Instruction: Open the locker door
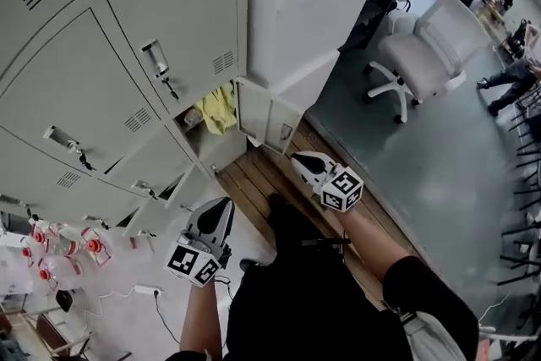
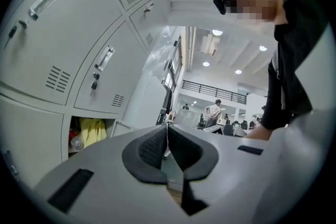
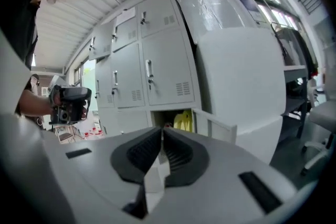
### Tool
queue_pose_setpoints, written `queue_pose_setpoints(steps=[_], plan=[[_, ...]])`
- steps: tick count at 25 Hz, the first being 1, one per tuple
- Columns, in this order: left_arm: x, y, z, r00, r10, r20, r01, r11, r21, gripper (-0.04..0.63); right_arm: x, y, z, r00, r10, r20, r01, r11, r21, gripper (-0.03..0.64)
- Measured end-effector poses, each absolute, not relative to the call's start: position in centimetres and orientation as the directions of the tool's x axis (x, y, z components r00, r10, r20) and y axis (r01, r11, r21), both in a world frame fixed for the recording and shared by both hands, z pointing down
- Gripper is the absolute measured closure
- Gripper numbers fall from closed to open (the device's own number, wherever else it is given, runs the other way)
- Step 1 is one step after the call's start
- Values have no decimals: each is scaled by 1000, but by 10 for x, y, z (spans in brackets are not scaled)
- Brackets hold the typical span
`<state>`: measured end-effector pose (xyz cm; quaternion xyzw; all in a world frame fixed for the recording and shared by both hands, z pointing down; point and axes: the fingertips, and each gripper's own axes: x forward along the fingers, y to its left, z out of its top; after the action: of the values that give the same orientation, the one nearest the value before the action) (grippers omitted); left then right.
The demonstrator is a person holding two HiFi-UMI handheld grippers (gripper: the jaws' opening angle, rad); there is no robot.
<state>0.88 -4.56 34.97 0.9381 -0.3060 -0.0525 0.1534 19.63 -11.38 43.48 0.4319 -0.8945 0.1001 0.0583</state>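
Note:
A bank of grey lockers [image 1: 101, 72] fills the left of the head view. One low locker door [image 1: 269, 121] stands swung open, with a yellow cloth [image 1: 218, 107] inside the compartment. My right gripper [image 1: 297, 158] hovers just in front of that open door, apart from it, jaws shut and empty. My left gripper [image 1: 221, 209] hangs lower left, clear of the lockers, also shut with nothing in it. In the right gripper view the open door [image 3: 218, 128] and yellow cloth [image 3: 182, 120] lie beyond the closed fingertips. In the left gripper view the open compartment [image 2: 90, 131] shows at lower left.
A large white cabinet [image 1: 313, 4] stands right of the lockers, and a white office chair [image 1: 423, 55] sits on the grey floor beyond. Several red-capped bottles [image 1: 59, 254] and a cable [image 1: 161, 300] lie at lower left. The person's dark legs [image 1: 313, 283] stand on a wooden strip [image 1: 258, 182].

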Motion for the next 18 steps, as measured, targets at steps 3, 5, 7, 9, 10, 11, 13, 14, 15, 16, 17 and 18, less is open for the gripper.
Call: queue_pose_setpoints(steps=[3, 5, 7, 9, 10, 11, 13, 14, 15, 16, 17, 18], plan=[[-6, -32, 320, 803, -595, -48, -565, -784, 256, 578, 174, -98, 377, -635, -770, 66, -772, 629, -95, 595], [-15, -10, 305, 802, -595, -57, -569, -789, 234, 577, 161, -73, 346, -643, -766, 9, -764, 640, -86, 599], [-21, 7, 293, 801, -595, -66, -569, -791, 223, 577, 148, -49, 318, -655, -755, -26, -752, 655, -73, 601], [-27, 19, 282, 799, -596, -76, -571, -793, 213, 578, 134, -29, 296, -676, -735, -53, -732, 678, -67, 603], [-29, 25, 277, 798, -597, -80, -573, -793, 207, 578, 126, -19, 288, -688, -723, -64, -720, 691, -68, 603], [-31, 30, 273, 798, -597, -85, -574, -794, 200, 577, 118, -10, 283, -702, -709, -70, -706, 705, -68, 604], [-32, 38, 267, 793, -602, -96, -578, -793, 192, 578, 103, 4, 283, -734, -676, -60, -674, 737, -58, 604], [-33, 42, 266, 789, -605, -102, -581, -790, 194, 578, 95, 9, 286, -750, -659, -54, -656, 752, -55, 604], [-35, 47, 265, 786, -609, -107, -584, -787, 198, 578, 89, 13, 289, -764, -642, -53, -640, 766, -60, 604], [-36, 53, 266, 783, -612, -109, -585, -785, 202, 578, 83, 16, 289, -776, -628, -60, -624, 778, -69, 604], [-36, 59, 269, 783, -613, -108, -586, -784, 205, 578, 77, 20, 288, -786, -615, -72, -610, 789, -75, 604], [-36, 64, 272, 784, -612, -103, -585, -784, 206, 578, 71, 23, 284, -795, -600, -90, -595, 800, -72, 604]])
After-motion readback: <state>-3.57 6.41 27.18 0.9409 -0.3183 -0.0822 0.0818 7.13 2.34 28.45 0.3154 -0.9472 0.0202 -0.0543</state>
